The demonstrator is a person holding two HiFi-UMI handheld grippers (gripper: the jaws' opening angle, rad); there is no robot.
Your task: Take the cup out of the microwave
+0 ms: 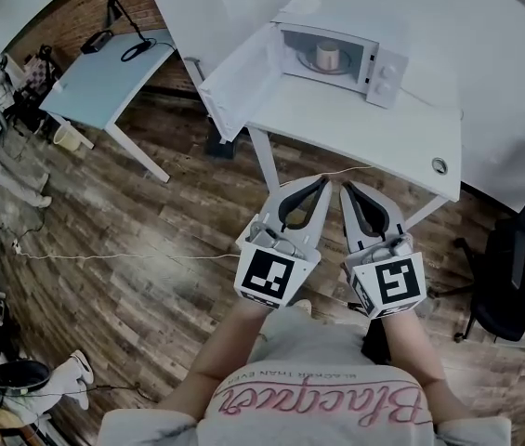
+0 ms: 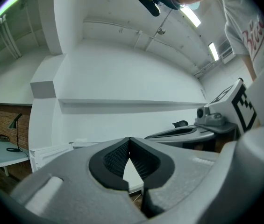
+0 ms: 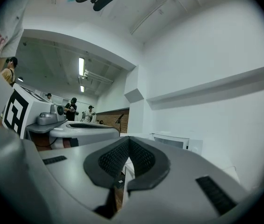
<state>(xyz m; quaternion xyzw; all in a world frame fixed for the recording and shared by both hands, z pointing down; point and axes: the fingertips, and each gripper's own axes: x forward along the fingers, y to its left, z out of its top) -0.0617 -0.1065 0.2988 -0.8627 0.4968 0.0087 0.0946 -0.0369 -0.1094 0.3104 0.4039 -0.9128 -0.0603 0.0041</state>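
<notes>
A pale cup [image 1: 327, 56] stands on the turntable inside the white microwave [image 1: 385, 74], whose door [image 1: 234, 80] hangs wide open to the left. The microwave sits at the far end of a white table [image 1: 355, 133]. My left gripper [image 1: 325, 183] and right gripper [image 1: 346, 189] are held side by side in front of the table's near edge, well short of the microwave. Both are shut with nothing between the pads. In the left gripper view the left gripper [image 2: 130, 141] shows its tips meeting; the right gripper [image 3: 129, 140] looks the same in the right gripper view, with the microwave [image 3: 171, 141] beyond it.
A black office chair [image 1: 522, 268] stands at the right of the table. A light blue desk [image 1: 104, 77] with a lamp is at the far left. People sit and stand along the left edge. A thin cable [image 1: 104, 256] lies across the wooden floor.
</notes>
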